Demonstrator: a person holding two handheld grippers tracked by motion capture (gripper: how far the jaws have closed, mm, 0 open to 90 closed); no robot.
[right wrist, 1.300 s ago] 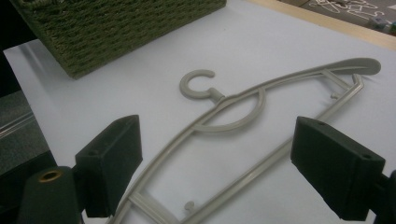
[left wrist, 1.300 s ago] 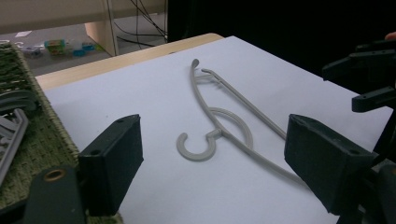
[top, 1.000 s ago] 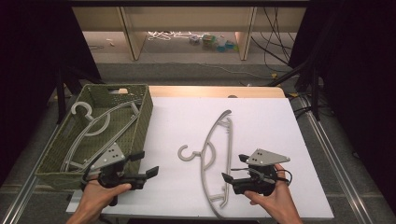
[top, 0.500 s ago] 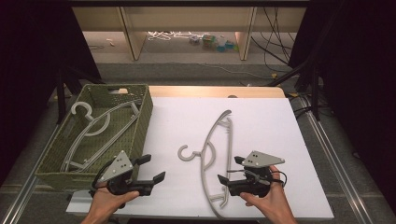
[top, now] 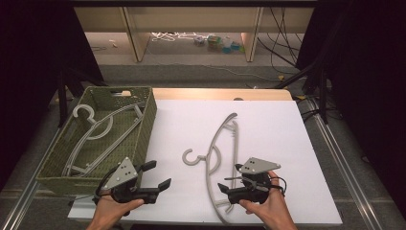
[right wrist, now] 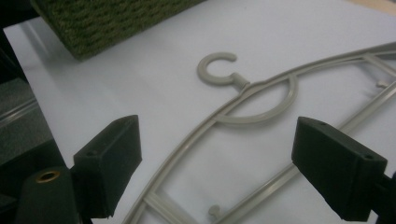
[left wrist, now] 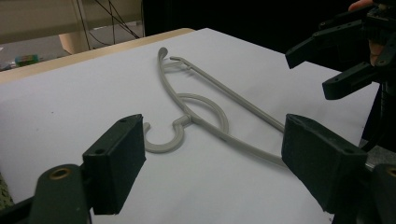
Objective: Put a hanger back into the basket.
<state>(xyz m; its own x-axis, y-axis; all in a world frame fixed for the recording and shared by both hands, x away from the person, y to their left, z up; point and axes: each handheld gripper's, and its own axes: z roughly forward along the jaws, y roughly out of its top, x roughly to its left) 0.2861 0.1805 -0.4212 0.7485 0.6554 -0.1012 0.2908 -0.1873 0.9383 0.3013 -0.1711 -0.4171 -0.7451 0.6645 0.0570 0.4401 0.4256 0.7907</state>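
Grey plastic clothes hanger lies flat on the white sheet covering the table, hook pointing toward the woven green basket on the person's left. Second grey hanger already sits inside that basket, so I read the job as moving the loose one in beside it.

Right gripper: jaws spread wide, holding nothing. It sits low at the near end of the hanger, and in the right gripper view the curved shoulder and straight bar run up between the two black pads. Looks lined up to pinch the frame, not yet touching as far as I can tell. Right hand grips the handle from underneath, grey plate on top, nose aimed left across the hanger.

Left gripper: also wide open and empty, near the basket's front corner, well apart from the hanger. Its camera looks across the sheet at the hook, with the right gripper in the far corner. Left hand holds it level, pointing right toward the hook, probably to steady or take the hook end once lifted

Flat lie leaves little clearance under the thin frame, so the pinch needs a low, shallow approach
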